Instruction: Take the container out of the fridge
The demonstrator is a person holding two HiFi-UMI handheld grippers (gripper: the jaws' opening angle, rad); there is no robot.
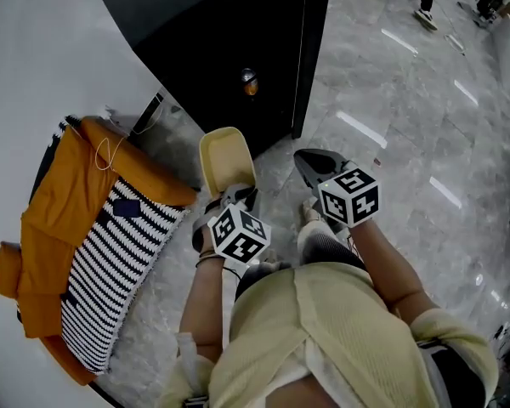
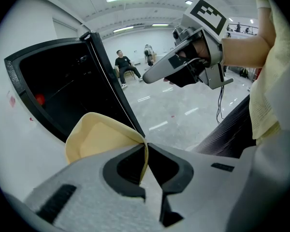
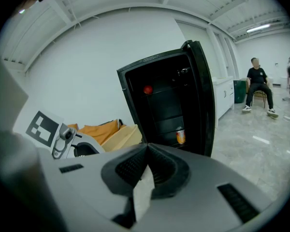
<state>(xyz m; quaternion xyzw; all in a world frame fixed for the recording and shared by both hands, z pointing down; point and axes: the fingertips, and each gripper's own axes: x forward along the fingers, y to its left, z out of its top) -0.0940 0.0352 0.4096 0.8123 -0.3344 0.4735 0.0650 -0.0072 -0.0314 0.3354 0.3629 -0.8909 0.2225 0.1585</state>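
The container is a shallow cream-coloured tub, held outside the black fridge just in front of its open mouth. My left gripper is shut on the tub's near rim. In the left gripper view the thin rim is pinched between the jaws, and the tub spreads out to the left. My right gripper hangs beside it to the right, shut and empty. In the right gripper view its jaws meet with nothing between them, pointing at the fridge.
The fridge door stands open on the right. An orange can sits low inside, and a red item higher up. An orange jacket and striped cloth lie at left. A person sits on a chair far back.
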